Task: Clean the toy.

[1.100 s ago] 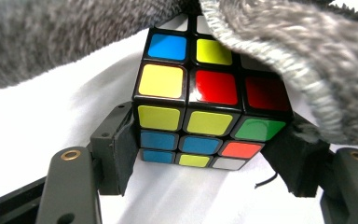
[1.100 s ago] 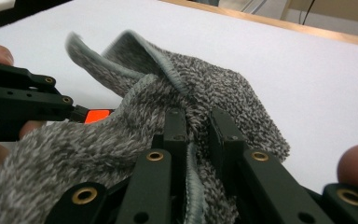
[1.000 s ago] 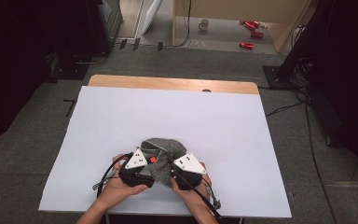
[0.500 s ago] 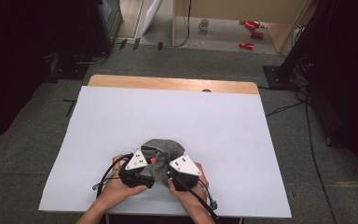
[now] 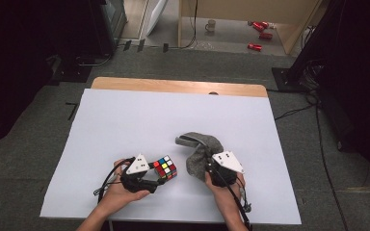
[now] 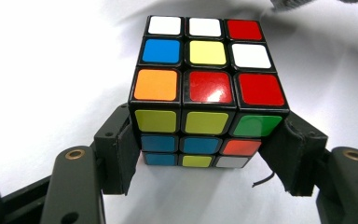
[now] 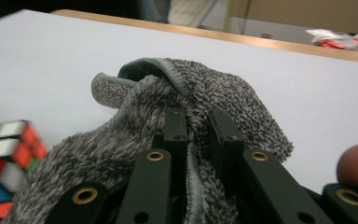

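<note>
Left claw (image 5: 160, 177) grips the puzzle cube (image 5: 165, 167) at its lower layers, one pad on each side; its jaws have just been closing on it. Cube rests on the white counter (image 5: 125, 125), near the front edge, left of centre. Right claw (image 7: 196, 122) is clenched on a fold of the grey fleecy cloth (image 5: 201, 151). Cloth lies bunched just right of the cube, apart from it.

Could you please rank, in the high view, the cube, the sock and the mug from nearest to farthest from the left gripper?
1. Cube, between the left gripper's fingers.
2. Sock, to the right, in the right gripper.
3. Mug, on the floor beyond the table.
</note>
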`<state>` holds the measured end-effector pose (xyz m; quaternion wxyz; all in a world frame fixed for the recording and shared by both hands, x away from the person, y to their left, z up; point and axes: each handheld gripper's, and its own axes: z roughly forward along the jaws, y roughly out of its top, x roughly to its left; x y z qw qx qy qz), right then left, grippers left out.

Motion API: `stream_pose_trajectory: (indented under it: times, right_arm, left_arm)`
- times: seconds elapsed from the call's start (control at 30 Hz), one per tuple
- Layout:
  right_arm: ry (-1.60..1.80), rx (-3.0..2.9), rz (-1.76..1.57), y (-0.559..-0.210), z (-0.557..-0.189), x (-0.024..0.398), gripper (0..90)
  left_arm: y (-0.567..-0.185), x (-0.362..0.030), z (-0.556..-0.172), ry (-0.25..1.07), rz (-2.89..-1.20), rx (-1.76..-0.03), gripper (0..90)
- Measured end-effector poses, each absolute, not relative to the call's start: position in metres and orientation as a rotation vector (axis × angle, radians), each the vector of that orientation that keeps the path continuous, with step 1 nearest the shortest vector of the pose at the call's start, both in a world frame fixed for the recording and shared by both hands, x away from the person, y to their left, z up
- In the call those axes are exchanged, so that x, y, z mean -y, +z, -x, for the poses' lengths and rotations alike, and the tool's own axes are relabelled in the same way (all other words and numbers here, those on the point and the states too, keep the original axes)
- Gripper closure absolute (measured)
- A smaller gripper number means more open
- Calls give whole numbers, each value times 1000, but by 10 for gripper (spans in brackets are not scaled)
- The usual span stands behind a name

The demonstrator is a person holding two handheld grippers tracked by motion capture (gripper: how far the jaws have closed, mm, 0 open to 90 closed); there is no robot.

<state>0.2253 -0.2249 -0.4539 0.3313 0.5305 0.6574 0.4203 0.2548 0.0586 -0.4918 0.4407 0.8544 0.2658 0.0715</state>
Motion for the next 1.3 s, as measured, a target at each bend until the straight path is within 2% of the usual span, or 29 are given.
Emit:
stream_pose_trajectory:
  times: [0.2, 0.27, 0.3, 0.33, 0.37, 0.5, 0.53, 0.57, 0.67, 0.8, 1.3]
  right_arm:
    - [1046, -1763, -1415, -475, -231, 236, 780]
    - [1047, -1791, -1411, -481, -232, 235, 754]
    - [1045, -1817, -1408, -485, -234, 233, 698]
    - [1045, -1817, -1408, -485, -234, 233, 698]
    - [1057, -1852, -1409, -487, -234, 231, 568]
    - [1095, -1880, -1382, -484, -233, 229, 310]
    - [1095, -1880, -1382, -484, -233, 229, 310]
    - [1119, -1888, -1382, -481, -233, 229, 239]
    - [1135, -1896, -1383, -479, -232, 231, 190]
    - [1139, -1897, -1382, -477, -230, 235, 177]
    - [1100, -1907, -1390, -478, -226, 235, 176]
  left_arm:
    - [-492, -63, -257, 164, -2121, -662, 340]
    - [-492, -63, -257, 164, -2123, -662, 340]
    - [-492, -63, -257, 163, -2126, -662, 336]
    - [-492, -63, -257, 161, -2128, -663, 336]
    - [-492, -63, -257, 156, -2128, -666, 332]
    - [-493, -63, -257, 148, -2134, -675, 289]
    - [-493, -63, -257, 148, -2134, -675, 285]
    - [-491, -63, -257, 141, -2124, -679, 263]
    - [-490, -64, -257, 142, -2120, -684, 203]
    - [-486, -64, -257, 145, -2119, -682, 144]
    - [-469, -42, -265, 171, -2127, -665, 139]
